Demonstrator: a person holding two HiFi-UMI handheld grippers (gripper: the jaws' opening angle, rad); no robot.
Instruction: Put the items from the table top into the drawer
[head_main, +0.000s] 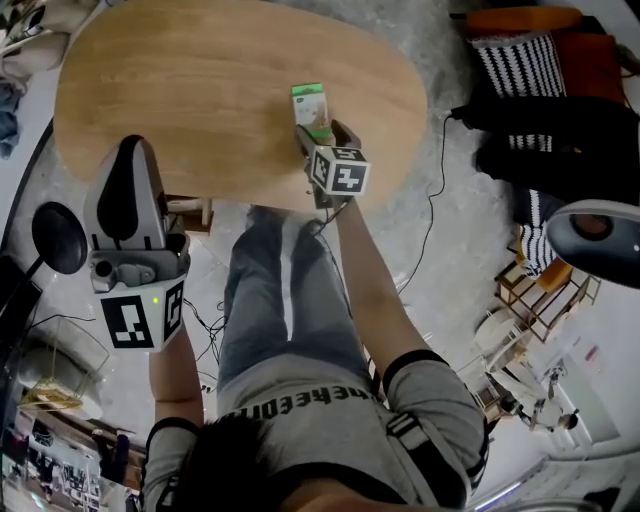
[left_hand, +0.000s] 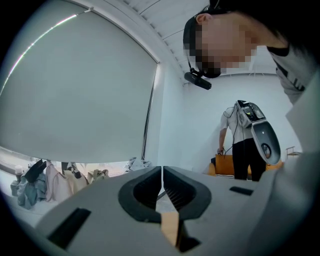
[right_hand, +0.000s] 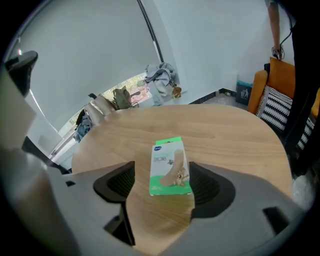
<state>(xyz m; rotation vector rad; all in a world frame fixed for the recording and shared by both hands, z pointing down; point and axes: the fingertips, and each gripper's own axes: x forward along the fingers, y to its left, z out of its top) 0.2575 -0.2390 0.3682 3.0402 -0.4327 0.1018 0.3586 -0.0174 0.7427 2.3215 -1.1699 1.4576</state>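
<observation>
**Right jaws open around plaster box; no grip yet**

My right gripper (right_hand: 164, 186) has its jaws wide apart over the wooden table (right_hand: 235, 135). The green-and-white plaster box (right_hand: 170, 165) sits on the table between them. Neither pad presses it. The box lies nearer the right pad, with a clear gap to the left one. My left gripper (left_hand: 162, 192) is off the table with its jaws closed on nothing.

Risks, as I judge them:
- The nearer pad is likely to meet the box first and push or tip it rather than clamp it.
- The box looks to be light card standing on end, so a hard close may crush it.
- No drawer shows in any view, so the route to it is unconfirmed.

Markings: the box face has a blue oval logo at upper left. Below it is a line of print, then a drawn plaster strip and a small cartoon figure. None of the wording is legible.
</observation>
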